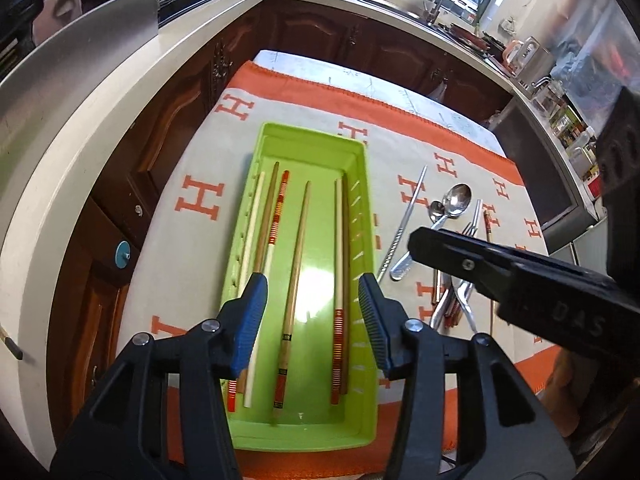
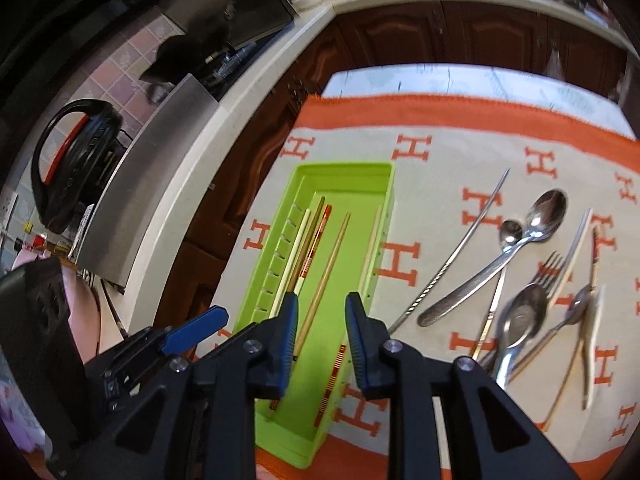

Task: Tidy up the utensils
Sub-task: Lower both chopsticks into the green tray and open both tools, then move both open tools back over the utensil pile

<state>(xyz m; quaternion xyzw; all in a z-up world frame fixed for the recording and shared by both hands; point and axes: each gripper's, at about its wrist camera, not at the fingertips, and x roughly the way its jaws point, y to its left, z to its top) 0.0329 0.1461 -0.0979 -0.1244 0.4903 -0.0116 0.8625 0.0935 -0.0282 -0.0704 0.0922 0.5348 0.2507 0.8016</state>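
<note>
Nearest the left wrist camera, the left claw [image 1: 312, 316] hangs with its jaws spread wide and nothing between them, above the near half of the green tray [image 1: 362, 216]. The right claw [image 2: 322, 328] is likewise parted and empty, poised over the near end of the same tray [image 2: 304, 446]; in the left view it shows as a black body [image 1: 520, 280] coming in from the right, over the loose cutlery.

The tray lies lengthwise on the bench, on a cream blanket [image 1: 200, 256] with orange H letters and an orange border. Inside it lie several chopsticks [image 1: 296, 264], roughly parallel to the long walls: a pale one and a brown one near the left wall, one with orange banding beside them, a bamboo one near the middle, and a banded one with a dark one against the right wall.

To the right of the tray, on the blanket, is the unsorted pile. A thin metal chopstick [image 2: 460, 248] lies closest to the tray. Beyond it, a large spoon [image 2: 536, 224] crosses a small spoon [image 2: 510, 234]. Further right are a fork [image 2: 554, 272], a ladle-like spoon [image 2: 520, 320] and more chopsticks, overlapping.

Behind the bench run dark wooden cabinets [image 1: 320, 36] under a pale worktop.
</note>
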